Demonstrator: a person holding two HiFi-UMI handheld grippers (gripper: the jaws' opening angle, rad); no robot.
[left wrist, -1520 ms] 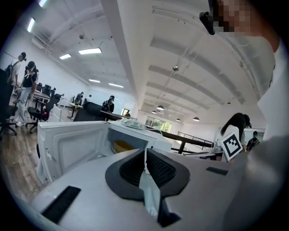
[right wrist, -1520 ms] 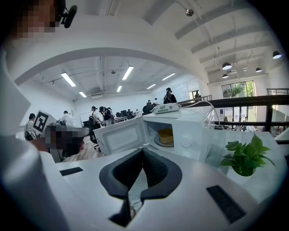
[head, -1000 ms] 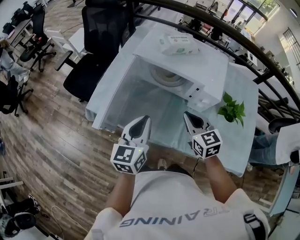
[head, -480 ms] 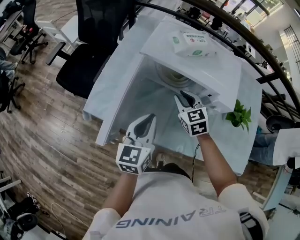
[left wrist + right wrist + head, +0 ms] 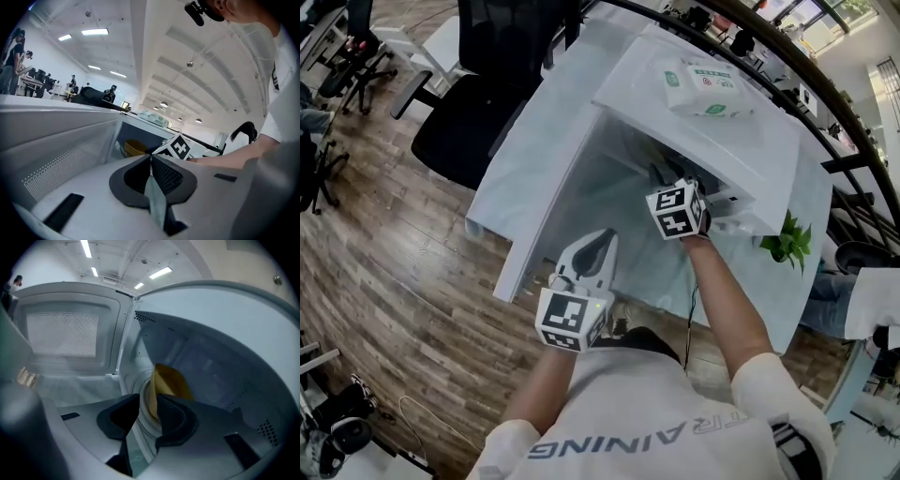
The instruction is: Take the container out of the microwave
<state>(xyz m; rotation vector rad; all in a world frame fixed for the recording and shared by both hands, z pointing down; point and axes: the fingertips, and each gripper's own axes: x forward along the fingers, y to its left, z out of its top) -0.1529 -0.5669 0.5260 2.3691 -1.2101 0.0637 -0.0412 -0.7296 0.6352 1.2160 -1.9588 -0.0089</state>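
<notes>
The yellow container (image 5: 171, 380) sits deep inside the microwave (image 5: 712, 141). It looks like light, stiff, thin plastic, best pinched at its near rim. The right gripper (image 5: 147, 401) has just spread its jaws wide and frames that rim without touching it. The left gripper (image 5: 151, 158) has its jaws together, empty.

A table (image 5: 530, 150) draped in a pale cloth is carrying a white microwave (image 5: 750, 150), which is sitting with its door swung open. A small green potted plant (image 5: 787, 242) is standing on the cloth just beside the microwave, on the side away from the open door.
</notes>
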